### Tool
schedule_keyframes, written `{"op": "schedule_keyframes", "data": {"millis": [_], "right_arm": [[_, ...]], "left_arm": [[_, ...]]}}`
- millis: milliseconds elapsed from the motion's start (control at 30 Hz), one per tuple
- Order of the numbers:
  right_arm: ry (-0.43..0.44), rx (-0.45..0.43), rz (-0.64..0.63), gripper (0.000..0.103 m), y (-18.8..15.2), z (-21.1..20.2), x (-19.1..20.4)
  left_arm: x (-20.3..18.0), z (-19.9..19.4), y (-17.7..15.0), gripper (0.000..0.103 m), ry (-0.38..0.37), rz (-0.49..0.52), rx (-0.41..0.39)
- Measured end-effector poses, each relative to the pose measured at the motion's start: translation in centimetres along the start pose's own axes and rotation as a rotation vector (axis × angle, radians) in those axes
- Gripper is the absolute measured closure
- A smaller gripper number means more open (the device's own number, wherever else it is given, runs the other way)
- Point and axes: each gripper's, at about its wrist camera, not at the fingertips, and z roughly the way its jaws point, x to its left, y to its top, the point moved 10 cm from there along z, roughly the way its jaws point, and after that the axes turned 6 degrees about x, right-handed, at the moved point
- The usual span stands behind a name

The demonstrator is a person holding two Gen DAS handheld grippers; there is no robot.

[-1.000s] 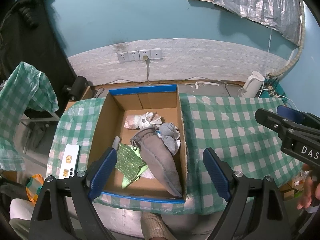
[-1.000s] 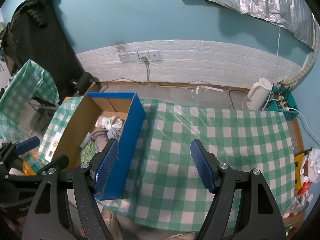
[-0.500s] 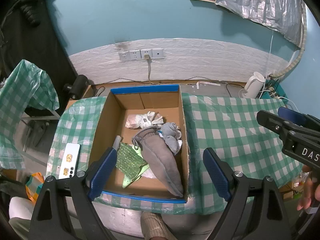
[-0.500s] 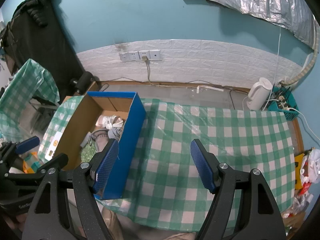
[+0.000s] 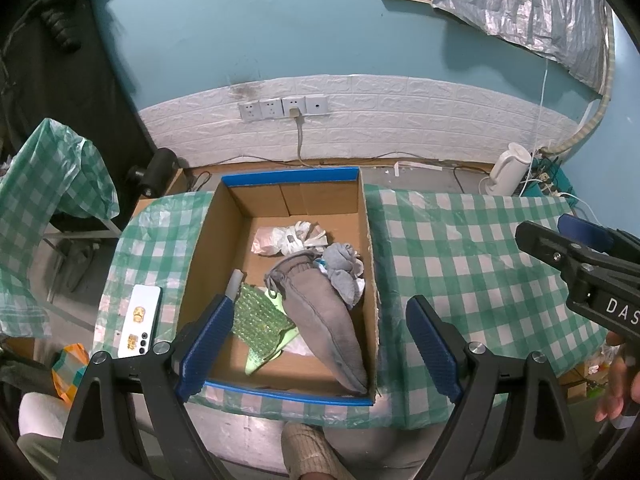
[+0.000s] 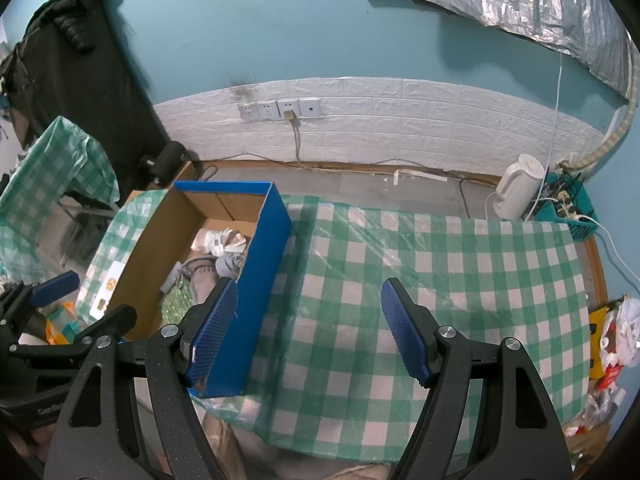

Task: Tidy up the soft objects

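Box (image 5: 372,280) status: cardboard, blue-edged, sits left-centre in the left wrist view on the green-check tablecloth (image 5: 472,248). All soft items visible are inside it. Grey drawstring pouch (image 5: 320,312) lies diagonally, its bottom end in the lower-right corner of the box and its drawstring mouth up toward the middle. Grey sock bundle (image 5: 344,268) sits just right of the pouch mouth, against the right wall. White/pink crumpled cloth (image 5: 288,238) lies above both, toward the far wall. Green beaded piece (image 5: 260,320) lies lower left in the box, touching the pouch; its lower left part is hidden behind a finger.

Left gripper (image 5: 316,344): jaws wide apart, nothing between the pads, hovering over the near edge of the box. Blue left finger overlaps the box's lower-left corner in the frame; contact can't be judged.

Right gripper (image 6: 308,332): jaws wide apart, empty, above bare tablecloth just right of the box. Its left finger overlaps the box's blue outer wall in the picture; can't tell if it touches. Also seen at the right edge of the left wrist view, with a hand (image 5: 620,388) below it.

White phone (image 5: 140,320) lies flat on the cloth left of the box. White kettle (image 6: 520,188) stands on the floor, upper right, near the white brick-pattern wall strip.
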Motion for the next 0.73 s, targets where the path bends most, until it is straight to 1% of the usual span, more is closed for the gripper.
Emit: {"op": "schedule_keyframes", "data": {"millis": [600, 667, 733], "right_arm": [[0.0, 0.003, 0.0, 0.029, -0.18, 0.07, -0.05], [0.0, 0.002, 0.0, 0.029, -0.1, 0.07, -0.02], [0.0, 0.002, 0.0, 0.029, -0.19, 0.06, -0.07]], "left_arm": [[0.01, -0.03, 0.11, 0.014, 0.0, 0.001, 0.0], [0.0, 0.01, 0.2, 0.011, 0.003, 0.002, -0.003], [0.15, -0.04, -0.02, 0.011, 0.006, 0.0, -0.007]]}}
